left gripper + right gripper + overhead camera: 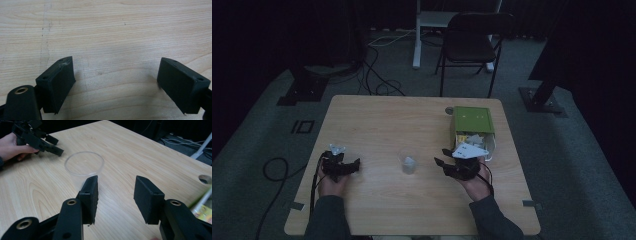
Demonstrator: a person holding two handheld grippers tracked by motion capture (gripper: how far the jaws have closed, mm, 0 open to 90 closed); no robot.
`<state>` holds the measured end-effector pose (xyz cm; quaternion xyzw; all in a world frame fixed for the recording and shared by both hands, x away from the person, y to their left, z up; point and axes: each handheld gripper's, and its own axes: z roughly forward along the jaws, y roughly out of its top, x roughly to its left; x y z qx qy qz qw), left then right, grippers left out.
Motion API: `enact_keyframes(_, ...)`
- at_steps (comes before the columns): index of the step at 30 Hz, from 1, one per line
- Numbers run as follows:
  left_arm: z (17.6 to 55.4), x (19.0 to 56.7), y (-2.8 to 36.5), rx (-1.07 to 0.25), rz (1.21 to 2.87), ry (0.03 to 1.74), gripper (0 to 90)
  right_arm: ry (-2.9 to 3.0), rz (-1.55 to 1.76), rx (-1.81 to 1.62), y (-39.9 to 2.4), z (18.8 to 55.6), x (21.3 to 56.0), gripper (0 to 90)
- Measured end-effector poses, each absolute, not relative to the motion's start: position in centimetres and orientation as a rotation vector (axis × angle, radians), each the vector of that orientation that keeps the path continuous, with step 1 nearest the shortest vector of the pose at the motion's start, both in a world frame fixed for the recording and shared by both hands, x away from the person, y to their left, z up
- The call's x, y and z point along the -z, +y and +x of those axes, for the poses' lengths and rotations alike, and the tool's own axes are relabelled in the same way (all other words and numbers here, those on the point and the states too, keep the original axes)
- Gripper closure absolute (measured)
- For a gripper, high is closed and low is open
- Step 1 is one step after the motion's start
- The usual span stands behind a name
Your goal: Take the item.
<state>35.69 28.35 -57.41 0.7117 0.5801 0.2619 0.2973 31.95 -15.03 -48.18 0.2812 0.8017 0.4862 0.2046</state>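
High view first: the wooden table (377,120) takes up the middle, and on it, largest to smallest, sit a green box (471,122) at about two o'clock from the table's centre, its front end open and showing packets, then a clear plastic cup (407,161) near the centre toward six o'clock. A small pale thing lies inside the cup; it may be a packet, but I cannot tell.

The right gripper (450,162) rests at three o'clock of the cup and just beside the open end of the box, held in the right hand (475,184). In the right gripper view its jaws stand moderately apart with nothing between them, and the cup (83,168) sits at eleven o'clock from them, near but not touching. The left gripper (348,166) lies at nine o'clock of the cup, well apart from it; in the left gripper view its jaws are spread wide over bare wood, holding nothing.

The work appears to be moving packets from box to cup, with the right gripper about to reach. To do that well, I would turn it toward the box opening at one o'clock, pinch a single packet by its edge, lift it clear, and release it directly above the cup's rim. The light cup could tip, so the left gripper might steady it.
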Motion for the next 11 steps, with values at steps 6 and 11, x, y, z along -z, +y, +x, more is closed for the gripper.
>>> enact_keyframes(6,35.7,57.4,28.3,-0.696,1.891,1.542,15.1,2.222,0.815,-1.339,-16.6,31.4,48.6,54.9)
enact_keyframes(11,35.7,57.4,28.3,-0.696,1.892,1.542,15.2,2.213,0.832,-1.331,-17.6,31.1,48.8,55.0)
